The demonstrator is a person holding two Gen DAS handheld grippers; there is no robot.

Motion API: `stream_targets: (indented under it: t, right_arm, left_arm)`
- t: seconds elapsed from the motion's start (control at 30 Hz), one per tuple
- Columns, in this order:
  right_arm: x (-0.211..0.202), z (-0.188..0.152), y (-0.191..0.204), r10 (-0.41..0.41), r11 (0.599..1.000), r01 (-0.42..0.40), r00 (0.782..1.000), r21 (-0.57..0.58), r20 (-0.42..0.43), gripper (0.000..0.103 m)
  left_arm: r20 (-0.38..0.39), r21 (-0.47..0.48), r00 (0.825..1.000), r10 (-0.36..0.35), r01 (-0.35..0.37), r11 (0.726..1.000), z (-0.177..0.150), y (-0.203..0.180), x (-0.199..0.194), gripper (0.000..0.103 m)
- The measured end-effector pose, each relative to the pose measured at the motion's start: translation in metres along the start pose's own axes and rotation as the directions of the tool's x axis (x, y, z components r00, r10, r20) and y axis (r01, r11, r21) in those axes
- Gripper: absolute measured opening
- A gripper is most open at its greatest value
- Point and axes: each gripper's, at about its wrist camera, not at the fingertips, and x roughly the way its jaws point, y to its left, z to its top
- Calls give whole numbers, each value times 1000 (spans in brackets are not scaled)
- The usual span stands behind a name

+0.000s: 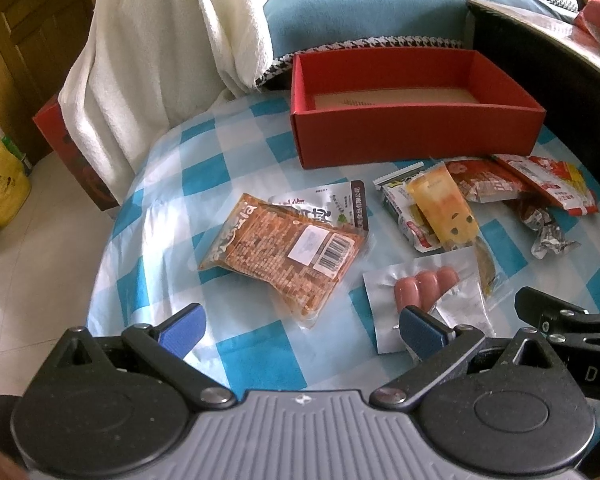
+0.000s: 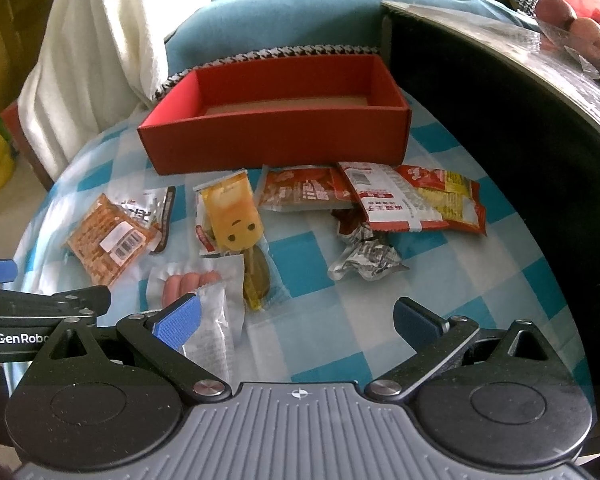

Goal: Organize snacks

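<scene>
An empty red box [image 1: 416,136] [image 2: 276,136] stands at the far side of the blue-checked table. In front of it lie several snack packs: an orange noodle-like pack [image 1: 284,256] [image 2: 104,240], a sausage pack [image 1: 424,284] [image 2: 192,284], a yellow pouch with a face [image 1: 444,208] [image 2: 232,212], red packets [image 1: 540,184] [image 2: 384,196] and a crumpled silver wrapper [image 2: 364,260]. My left gripper [image 1: 300,330] is open, low over the near table edge, short of the orange pack. My right gripper [image 2: 296,324] is open beside the sausage pack, holding nothing.
A white towel [image 1: 168,48] hangs at the back left over a blue cushion [image 1: 364,12]. A dark table edge [image 2: 500,92] with fruit rises on the right. A yellow bag [image 1: 0,184] sits on the floor at left.
</scene>
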Motion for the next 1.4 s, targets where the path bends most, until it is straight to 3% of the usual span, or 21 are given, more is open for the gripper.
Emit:
stream_targets:
  t: [0.5,0.97,1.1,1.4]
  right_arm:
    - [3,-3,4,6,1000,-6,1000,-28,-28,103]
    - [14,-18,29,29,988,-46,993,-150,-110,103]
    - [19,-27,38,34,978,-62,989,-197,-142,102]
    - [37,-44,54,1,960,-59,979,-275,-206,100]
  left_arm:
    - [-15,0,1000,9,-9,1000,-1,3,0,99]
    - [-52,-45,998,26,-29,999,-5,21,2,99]
    - [-58,-92,998,7,-12,996,-3,30,2,99]
    - [-61,-104,997,-48,41,994,-2,31,1,99]
